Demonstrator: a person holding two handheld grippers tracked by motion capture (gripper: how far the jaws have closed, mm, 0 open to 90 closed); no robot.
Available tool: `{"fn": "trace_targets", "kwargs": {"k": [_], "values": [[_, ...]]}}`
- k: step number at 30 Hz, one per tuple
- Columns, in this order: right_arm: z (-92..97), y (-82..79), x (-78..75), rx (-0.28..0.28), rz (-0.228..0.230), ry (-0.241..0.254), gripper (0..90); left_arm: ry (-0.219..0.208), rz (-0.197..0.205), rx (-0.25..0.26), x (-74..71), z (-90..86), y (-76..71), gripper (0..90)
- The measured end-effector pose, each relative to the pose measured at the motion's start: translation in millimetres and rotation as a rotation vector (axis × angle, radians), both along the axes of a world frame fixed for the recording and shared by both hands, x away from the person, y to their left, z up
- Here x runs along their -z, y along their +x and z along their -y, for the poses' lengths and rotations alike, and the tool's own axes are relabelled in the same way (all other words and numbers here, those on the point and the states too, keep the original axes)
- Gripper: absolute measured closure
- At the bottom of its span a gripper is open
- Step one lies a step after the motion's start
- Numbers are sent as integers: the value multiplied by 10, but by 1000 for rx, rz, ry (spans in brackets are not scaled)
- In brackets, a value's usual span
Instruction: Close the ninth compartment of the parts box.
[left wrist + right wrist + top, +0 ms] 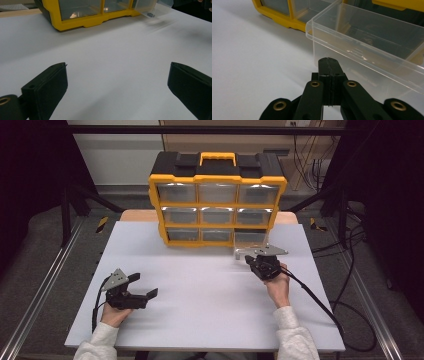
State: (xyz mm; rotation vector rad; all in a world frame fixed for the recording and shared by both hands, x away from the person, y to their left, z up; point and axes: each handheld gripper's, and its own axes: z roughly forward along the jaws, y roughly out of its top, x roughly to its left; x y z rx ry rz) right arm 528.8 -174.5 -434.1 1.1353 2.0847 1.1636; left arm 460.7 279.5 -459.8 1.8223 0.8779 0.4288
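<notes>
L hand-held gripper: jaws wide apart, empty, low over white surface, front left.
Organizer: yellow/black, back centre.
Clear drawer: pulled partway out, bottom-right slot.
R hand-held gripper: jaws closed together, tips at drawer front; grip on it not discernible.

A lab-like recording bay: dark frame rails, trailing cables, a bare white table.

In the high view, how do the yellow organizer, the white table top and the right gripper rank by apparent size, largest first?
1. White table top.
2. Yellow organizer.
3. Right gripper, shut at the pulled-out clear drawer.
</notes>
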Motion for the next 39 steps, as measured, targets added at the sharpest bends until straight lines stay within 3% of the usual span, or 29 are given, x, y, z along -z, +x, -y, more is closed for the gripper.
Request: {"fn": "trace_targets", "kwargs": {"k": [39], "values": [[-9,280,0,64,-12,-64,900,7,-1,6,8,17,3,20]]}}
